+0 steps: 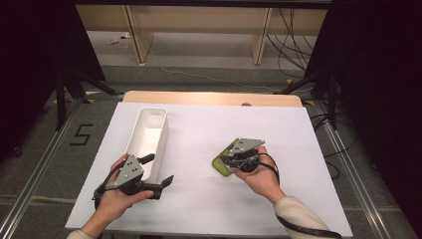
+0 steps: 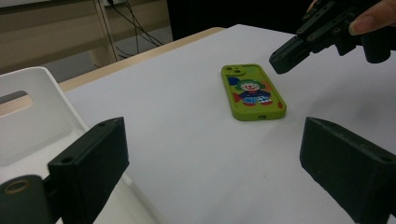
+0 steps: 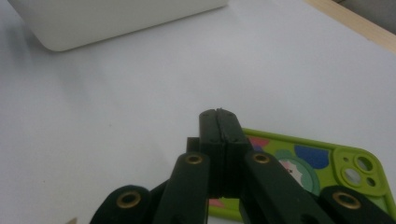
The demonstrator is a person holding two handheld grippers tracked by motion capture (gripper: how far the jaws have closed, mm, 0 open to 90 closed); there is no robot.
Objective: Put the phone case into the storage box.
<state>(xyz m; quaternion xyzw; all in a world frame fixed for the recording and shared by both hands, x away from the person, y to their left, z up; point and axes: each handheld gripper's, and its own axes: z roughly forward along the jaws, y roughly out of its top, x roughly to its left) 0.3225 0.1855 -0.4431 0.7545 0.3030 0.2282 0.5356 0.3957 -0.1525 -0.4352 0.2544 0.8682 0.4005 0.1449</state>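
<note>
A white sheet covers the pale wooden tabletop (image 1: 209,97), its bare wood edge showing at the far side; beyond it lie grey floor, loose cables and wooden furniture legs, with dark curtains hanging at both sides. A long white plastic bin (image 1: 148,139) with a handle slot stands on the sheet's left half. The person's left hand (image 1: 115,199) rests near the bin's near end and holds the left tongs (image 1: 158,174), whose black jaws stand wide apart with nothing between them, pointed across the sheet to the right. The right hand (image 1: 261,177) reaches in from the lower right, and its right tongs (image 3: 218,122) are pressed fully together, empty, hovering just above the phone's end. The lime-green phone case with a painted clown (image 2: 252,91) lies flat on the white sheet right of the middle, well apart from the bin, picture side up, camera cut-out at one corner.
</note>
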